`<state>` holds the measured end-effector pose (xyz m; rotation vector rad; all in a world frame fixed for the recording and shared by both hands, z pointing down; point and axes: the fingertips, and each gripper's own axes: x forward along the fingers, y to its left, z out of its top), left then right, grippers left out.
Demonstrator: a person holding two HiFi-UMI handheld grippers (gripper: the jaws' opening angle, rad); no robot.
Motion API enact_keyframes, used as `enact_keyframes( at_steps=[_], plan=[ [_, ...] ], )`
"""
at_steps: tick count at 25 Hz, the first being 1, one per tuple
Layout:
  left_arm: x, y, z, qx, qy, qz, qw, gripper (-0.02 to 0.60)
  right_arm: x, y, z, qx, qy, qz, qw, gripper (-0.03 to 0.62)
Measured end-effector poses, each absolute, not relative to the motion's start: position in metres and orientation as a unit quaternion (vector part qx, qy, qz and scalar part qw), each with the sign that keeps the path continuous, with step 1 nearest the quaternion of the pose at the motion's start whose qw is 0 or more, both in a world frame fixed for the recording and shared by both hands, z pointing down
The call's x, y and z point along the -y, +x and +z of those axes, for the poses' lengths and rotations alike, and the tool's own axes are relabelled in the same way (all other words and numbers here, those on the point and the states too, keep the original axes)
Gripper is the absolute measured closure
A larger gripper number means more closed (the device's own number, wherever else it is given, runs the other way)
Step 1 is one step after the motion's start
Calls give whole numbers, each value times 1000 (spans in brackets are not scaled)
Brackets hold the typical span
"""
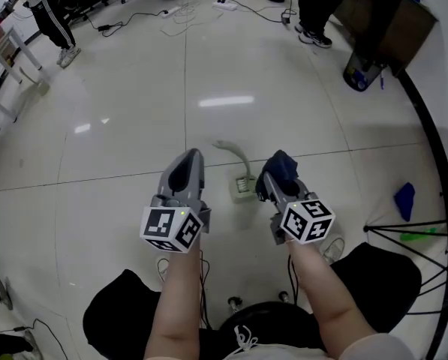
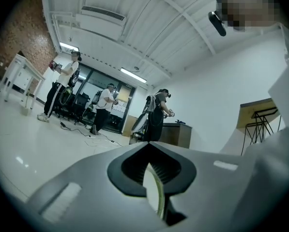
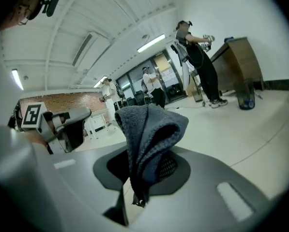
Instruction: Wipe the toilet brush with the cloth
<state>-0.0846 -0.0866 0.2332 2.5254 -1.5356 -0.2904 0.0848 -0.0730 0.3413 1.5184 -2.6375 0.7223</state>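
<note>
A pale toilet brush lies on the floor between my two grippers, its curved handle pointing away from me and its base close to me. The left gripper hovers left of it, jaws together with nothing held; in the left gripper view only a thin pale slit shows between them. Just right of the brush, the right gripper is shut on a folded dark blue cloth. That cloth stands up out of the right gripper in its own view.
Several people stand at the far side, near cables on the floor. A wooden cabinet and a blue bin stand at back right. A black stand and a blue item sit at right, a white table at left.
</note>
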Motion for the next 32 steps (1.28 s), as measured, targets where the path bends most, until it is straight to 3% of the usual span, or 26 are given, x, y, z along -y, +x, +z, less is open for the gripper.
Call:
enact_keyframes(
  at_steps=[8, 25, 32],
  plan=[
    [21, -53, 249, 517, 849, -63, 86, 575, 39, 139, 280, 826, 557, 60, 50, 523],
    [-4, -62, 289, 555, 823, -40, 113, 575, 14, 142, 316, 827, 548, 91, 81, 528],
    [0, -63, 292, 562, 822, -16, 89, 575, 15, 132, 309, 835, 539, 74, 84, 528]
  ],
)
